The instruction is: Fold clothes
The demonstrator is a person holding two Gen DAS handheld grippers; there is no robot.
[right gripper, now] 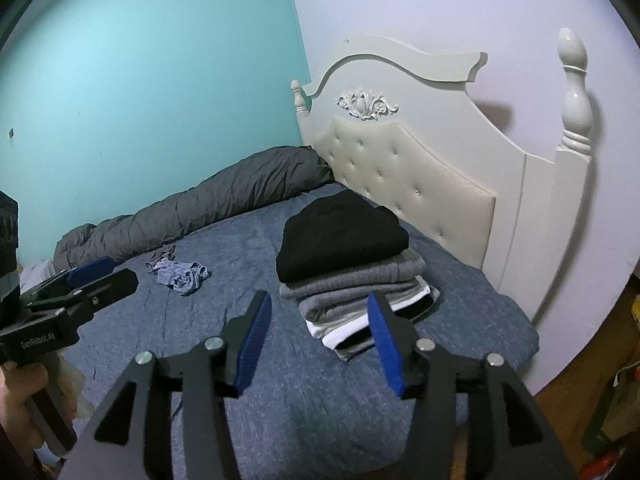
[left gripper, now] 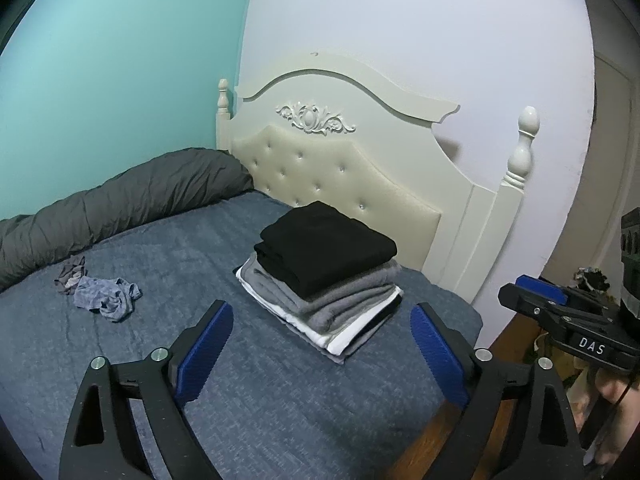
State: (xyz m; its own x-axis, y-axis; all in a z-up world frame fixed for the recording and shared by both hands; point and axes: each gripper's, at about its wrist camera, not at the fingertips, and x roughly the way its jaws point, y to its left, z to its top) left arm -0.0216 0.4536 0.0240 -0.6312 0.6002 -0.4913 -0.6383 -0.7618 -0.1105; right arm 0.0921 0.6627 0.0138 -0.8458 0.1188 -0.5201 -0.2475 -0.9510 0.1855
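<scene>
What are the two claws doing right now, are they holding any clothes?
Left claw: open, holding nothing.
Right claw: open, holding nothing.

Left gripper (left gripper: 322, 344) jaws wide apart, nothing between the pads, pointing down toward the bed (left gripper: 120, 360), held above its near edge. Right gripper (right gripper: 320, 338) about half open, also empty, same downward tilt, just right of the left one. A hand (right gripper: 24, 388) grips the left handle.
</scene>
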